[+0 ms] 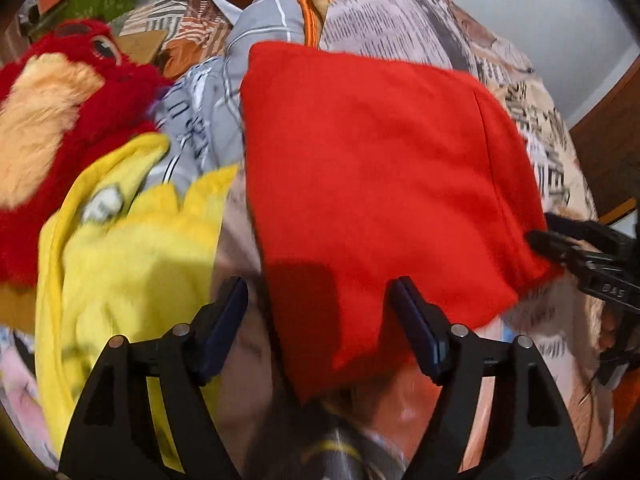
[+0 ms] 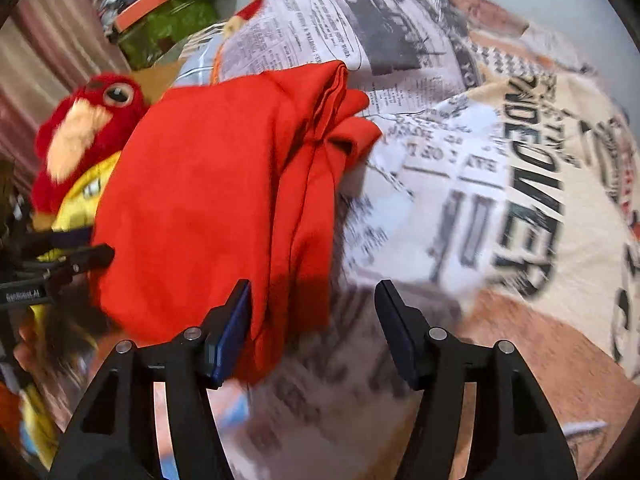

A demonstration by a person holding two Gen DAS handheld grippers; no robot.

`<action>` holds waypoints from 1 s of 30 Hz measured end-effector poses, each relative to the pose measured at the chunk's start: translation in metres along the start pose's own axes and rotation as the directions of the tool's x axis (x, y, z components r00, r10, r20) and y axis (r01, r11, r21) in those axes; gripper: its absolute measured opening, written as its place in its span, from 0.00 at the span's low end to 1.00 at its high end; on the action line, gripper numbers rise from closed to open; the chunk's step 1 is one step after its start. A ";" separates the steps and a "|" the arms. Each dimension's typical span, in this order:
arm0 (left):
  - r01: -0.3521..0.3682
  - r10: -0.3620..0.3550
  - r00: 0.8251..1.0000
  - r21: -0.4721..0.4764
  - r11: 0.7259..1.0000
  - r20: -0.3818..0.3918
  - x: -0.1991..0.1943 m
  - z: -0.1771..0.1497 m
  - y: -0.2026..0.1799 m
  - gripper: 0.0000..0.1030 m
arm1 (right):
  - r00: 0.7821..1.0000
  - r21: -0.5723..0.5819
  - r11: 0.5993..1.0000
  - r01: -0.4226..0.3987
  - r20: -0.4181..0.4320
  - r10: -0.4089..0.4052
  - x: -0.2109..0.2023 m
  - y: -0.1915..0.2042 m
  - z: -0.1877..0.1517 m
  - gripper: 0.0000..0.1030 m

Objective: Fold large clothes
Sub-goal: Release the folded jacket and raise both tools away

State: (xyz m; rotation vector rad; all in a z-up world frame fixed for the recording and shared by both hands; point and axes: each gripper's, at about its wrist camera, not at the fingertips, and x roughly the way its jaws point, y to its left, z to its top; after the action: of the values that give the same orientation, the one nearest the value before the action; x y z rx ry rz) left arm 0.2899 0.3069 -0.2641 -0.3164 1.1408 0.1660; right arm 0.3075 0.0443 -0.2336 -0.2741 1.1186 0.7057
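Red garment point(image 1: 372, 184), already folded into a compact rectangle, lies on the newspaper-print bedspread point(image 2: 460, 168) of a bed, which fits a folding pass at or near its end. Left gripper point(image 1: 320, 320) has its jaws spread wide and holding nothing; the garment's near edge lies between and under them, probably because the cloth has been let go or is about to be pressed flat, cannot say which. Right gripper point(image 2: 314, 320) also has jaws apart and empty; its left finger sits just over the garment's near-right edge, its right finger over bare bedspread. In the left wrist view the right gripper's tips show at the garment's right corner, touching or just beside it, blur prevents certainty. From the right wrist view the far end of the garment shows stacked layers bunched at the fold, so the fold looks multi-layer but slightly untidy there. Red plush toy point(image 1: 60, 120) and a yellow plush toy point(image 1: 120, 248) lie just left of the garment, clear of it. Containers: a green box-like thing with an orange band point(image 2: 160, 12) sits at the far left of the bed; contents not visible. Both views motion-blurred at the edges.
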 end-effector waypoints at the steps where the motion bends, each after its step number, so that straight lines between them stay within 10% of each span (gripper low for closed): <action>1: -0.012 0.012 1.000 0.002 1.000 0.001 -0.003 -0.006 -0.003 0.72 | 1.000 -0.001 1.000 0.016 0.011 -0.016 -0.008 0.001 -0.010 0.57; 9: -0.018 0.018 0.989 -0.001 1.000 0.148 -0.092 -0.039 -0.039 0.72 | 0.989 0.090 0.995 -0.047 0.147 0.034 -0.100 0.013 -0.043 0.57; 14: 0.009 -0.017 0.941 0.026 1.000 0.337 -0.191 -0.054 -0.063 0.72 | 0.939 0.062 0.995 -0.076 0.339 0.050 -0.197 0.040 -0.048 0.57; 18: 0.008 -0.046 0.865 0.080 0.997 0.500 -0.275 -0.075 -0.090 0.72 | 0.860 0.016 0.998 -0.067 0.508 0.050 -0.272 0.062 -0.063 0.57; 25: -0.035 -0.078 0.675 0.138 0.990 0.733 -0.384 -0.142 -0.127 0.72 | 0.661 -0.056 0.997 -0.060 0.746 0.082 -0.374 0.104 -0.110 0.57; 30: -0.080 -0.046 0.569 0.112 0.990 0.821 -0.414 -0.191 -0.143 0.72 | 0.586 -0.067 0.997 -0.042 0.806 0.079 -0.398 0.123 -0.143 0.57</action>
State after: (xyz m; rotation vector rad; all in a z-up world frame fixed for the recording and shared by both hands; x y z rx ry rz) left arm -0.0038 0.1215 0.0640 -0.0676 0.1961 0.2197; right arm 0.0251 -0.0905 0.0764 0.0756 0.2153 0.7934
